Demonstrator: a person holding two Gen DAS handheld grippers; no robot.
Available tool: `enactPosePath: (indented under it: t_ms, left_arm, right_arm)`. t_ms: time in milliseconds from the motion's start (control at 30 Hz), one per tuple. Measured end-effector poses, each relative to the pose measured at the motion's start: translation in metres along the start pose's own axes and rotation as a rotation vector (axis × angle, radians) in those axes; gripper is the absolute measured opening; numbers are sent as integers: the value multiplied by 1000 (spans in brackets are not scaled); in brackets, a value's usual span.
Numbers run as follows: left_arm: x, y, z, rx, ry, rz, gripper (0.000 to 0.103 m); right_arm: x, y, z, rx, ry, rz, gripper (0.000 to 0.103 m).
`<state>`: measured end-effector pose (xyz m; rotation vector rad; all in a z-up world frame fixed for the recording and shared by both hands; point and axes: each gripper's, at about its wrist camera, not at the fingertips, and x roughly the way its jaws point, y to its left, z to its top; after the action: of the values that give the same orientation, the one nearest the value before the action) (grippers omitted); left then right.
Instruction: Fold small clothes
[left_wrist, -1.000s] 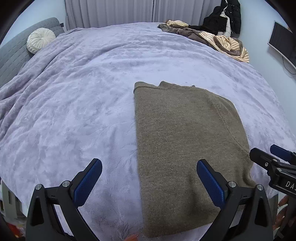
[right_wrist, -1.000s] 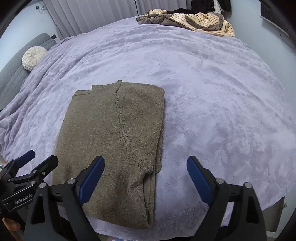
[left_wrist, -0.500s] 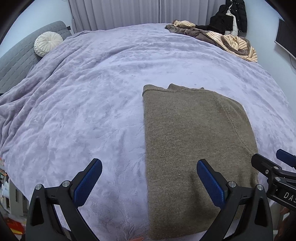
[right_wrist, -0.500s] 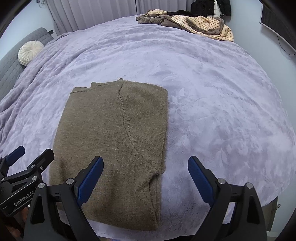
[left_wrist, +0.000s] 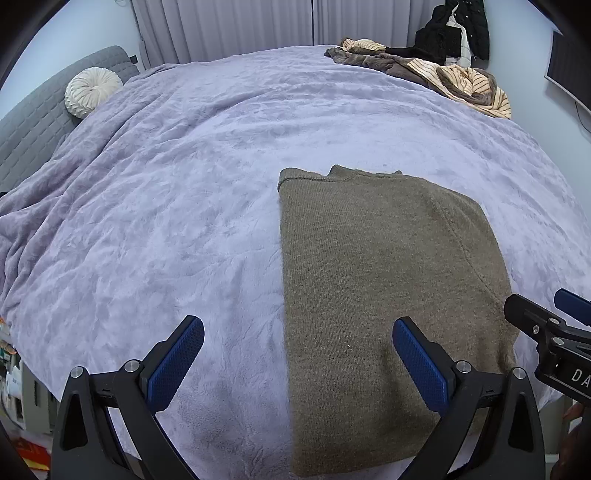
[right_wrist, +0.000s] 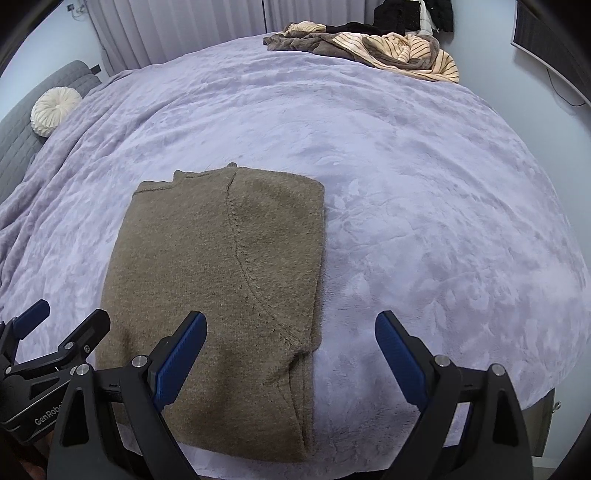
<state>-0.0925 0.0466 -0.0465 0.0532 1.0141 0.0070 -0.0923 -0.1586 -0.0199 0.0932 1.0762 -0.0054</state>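
Observation:
An olive-brown knit sweater (left_wrist: 384, 288) lies folded into a long rectangle on the lavender blanket, its near end at the bed's front edge. It also shows in the right wrist view (right_wrist: 221, 295), with a sleeve seam curving across the top layer. My left gripper (left_wrist: 297, 360) is open and empty, held above the sweater's left edge. My right gripper (right_wrist: 290, 356) is open and empty, held above the sweater's right edge. Each gripper shows at the side of the other's view.
A lavender blanket (left_wrist: 184, 206) covers the whole bed. A pile of striped and brown clothes (right_wrist: 376, 48) lies at the far right. A round white cushion (left_wrist: 92, 92) rests at the far left by a grey headboard. A monitor hangs on the right wall.
Both grippers have pulled back and risen a little, so the sweater sits lower and more fully in view. Both stay open and the sweater has not moved.

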Motion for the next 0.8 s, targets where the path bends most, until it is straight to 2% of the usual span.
enactPosePath:
  t_ms: [800]
  left_arm:
    - [1, 3, -2, -6, 8, 5, 102]
  right_arm:
    - [2, -1, -1, 3, 5, -4, 94]
